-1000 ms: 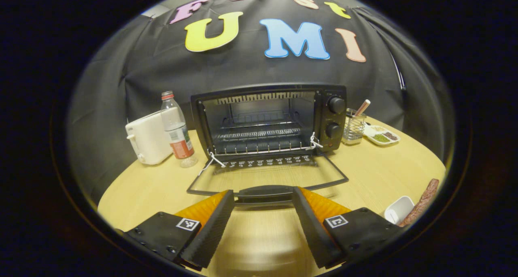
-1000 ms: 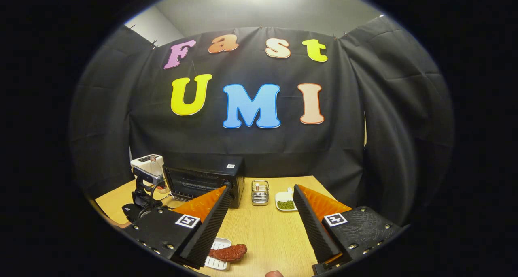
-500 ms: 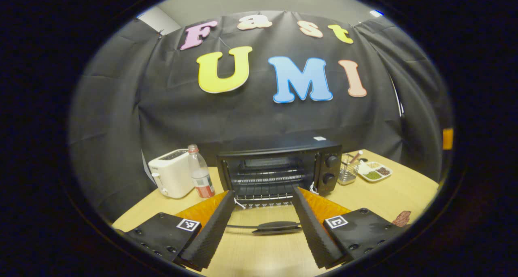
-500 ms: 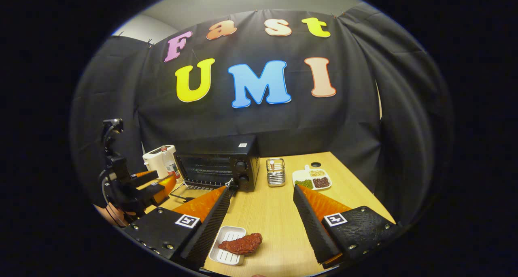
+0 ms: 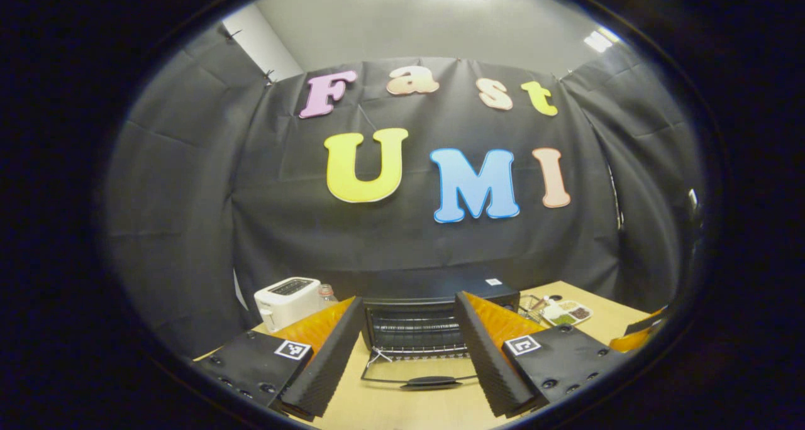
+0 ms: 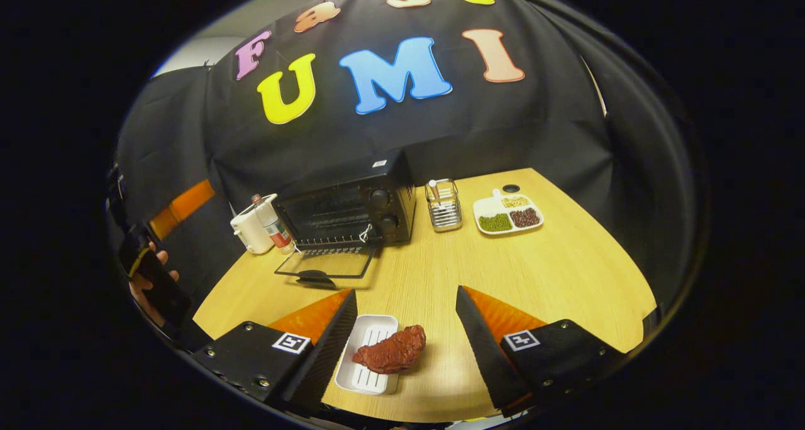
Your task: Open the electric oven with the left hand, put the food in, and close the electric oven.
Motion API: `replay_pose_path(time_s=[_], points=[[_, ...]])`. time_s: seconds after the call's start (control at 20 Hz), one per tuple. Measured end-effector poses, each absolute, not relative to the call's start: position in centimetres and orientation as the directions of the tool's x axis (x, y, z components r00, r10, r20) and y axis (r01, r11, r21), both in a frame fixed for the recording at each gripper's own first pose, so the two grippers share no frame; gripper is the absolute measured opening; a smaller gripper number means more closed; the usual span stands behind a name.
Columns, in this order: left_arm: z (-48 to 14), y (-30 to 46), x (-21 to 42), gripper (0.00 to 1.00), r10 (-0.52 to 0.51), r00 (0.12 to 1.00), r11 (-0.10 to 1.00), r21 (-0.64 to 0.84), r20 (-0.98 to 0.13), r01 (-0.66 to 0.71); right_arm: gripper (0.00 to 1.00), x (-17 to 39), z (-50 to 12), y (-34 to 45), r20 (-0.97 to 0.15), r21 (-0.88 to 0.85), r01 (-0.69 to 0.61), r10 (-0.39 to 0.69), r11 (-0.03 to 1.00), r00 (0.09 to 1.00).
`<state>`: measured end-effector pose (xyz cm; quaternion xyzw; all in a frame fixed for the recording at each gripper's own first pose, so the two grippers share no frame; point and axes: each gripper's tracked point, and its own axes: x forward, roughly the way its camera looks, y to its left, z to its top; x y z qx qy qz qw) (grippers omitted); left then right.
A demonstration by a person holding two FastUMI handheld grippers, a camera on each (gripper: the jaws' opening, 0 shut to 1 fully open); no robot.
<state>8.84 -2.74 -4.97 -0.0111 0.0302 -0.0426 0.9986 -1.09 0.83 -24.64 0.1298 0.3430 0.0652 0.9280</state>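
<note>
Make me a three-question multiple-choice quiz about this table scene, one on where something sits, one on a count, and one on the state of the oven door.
1. Where does the reddish-brown piece of meat lie?
A. on the small white ridged tray
B. on the oven rack
C. in the wire basket

2. How many round knobs does the black electric oven have on its front?
A. one
B. two
C. four

3. How does the oven's glass door stand?
A. shut
B. half raised
C. folded down flat onto the wooden table

Answers:
1. A, the meat rests across the tray between the open fingers of the right gripper.
2. B, two knobs sit one above the other on the right panel.
3. C, the door lies flat before the open cavity.
</note>
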Motion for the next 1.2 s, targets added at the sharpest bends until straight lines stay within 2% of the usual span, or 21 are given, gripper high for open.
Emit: replay_pose_path(time_s=[0.25,0.5,0.55,0.6,0.65,0.75,0.8,0.85,0.9,0.95,1.1,1.2], points=[[-2.5,-1.1,8.0,1.0,-0.044,0.999,0.998,-0.055,-0.009,0.043,0.96,-2.1,-29.6,2.3,-0.717,0.377,0.014,0.282,0.926,0.637],[-2.8,0.8,7.2,1.0,0.003,1.0,1.0,-0.024,-0.015,-0.003,0.95,-3.4,-32.6,3.5,-0.759,0.519,0.152,0.371,0.841,0.535],[-3.0,1.1,7.2,1.0,0.008,1.0,1.0,-0.025,-0.018,-0.009,0.88,-3.3,-33.0,3.4,-0.766,0.531,0.197,0.368,0.824,0.527],[-3.2,1.2,7.3,1.0,0.01,1.0,0.999,-0.034,-0.024,-0.011,0.67,-3.2,-33.3,3.3,-0.768,0.551,0.236,0.375,0.801,0.519],[-3.1,1.3,7.4,1.0,0.012,1.0,0.999,-0.045,-0.024,-0.013,0.57,-3.3,-33.5,3.7,-0.765,0.581,0.269,0.402,0.769,0.503],[-2.6,1.8,7.8,1.0,0.02,1.0,0.998,-0.062,-0.017,-0.021,0.55,-3.5,-33.9,4.4,-0.75,0.628,0.311,0.449,0.713,0.486],[-2.5,2.0,8.0,1.0,0.023,1.0,0.998,-0.066,-0.014,-0.024,0.44,-3.3,-33.2,3.8,-0.748,0.637,0.349,0.442,0.687,0.496],[-2.5,2.0,8.3,1.0,0.024,1.0,0.997,-0.071,-0.015,-0.025,0.33,-2.7,-33.4,4.9,-0.712,0.683,0.348,0.48,0.642,0.512],[-2.7,2.1,8.5,1.0,0.025,1.0,0.997,-0.078,-0.019,-0.026,0.19,-2.7,-32.7,4.2,-0.721,0.676,0.379,0.463,0.632,0.516],[-2.9,2.1,8.6,1.0,0.023,0.999,0.996,-0.086,-0.023,-0.025,0.13,-2.5,-32.5,4.6,-0.719,0.677,0.366,0.467,0.639,0.514],[-2.9,2.3,8.9,1.0,0.022,0.999,0.995,-0.096,-0.025,-0.024,0.13,-2.0,-31.1,4.7,-0.719,0.662,0.327,0.449,0.674,0.531],[-2.7,2.5,9.2,1.0,0.022,1.0,0.996,-0.088,-0.018,-0.023,0.13,-1.0,-29.5,5.0,-0.694,0.687,0.323,0.455,0.651,0.558]])
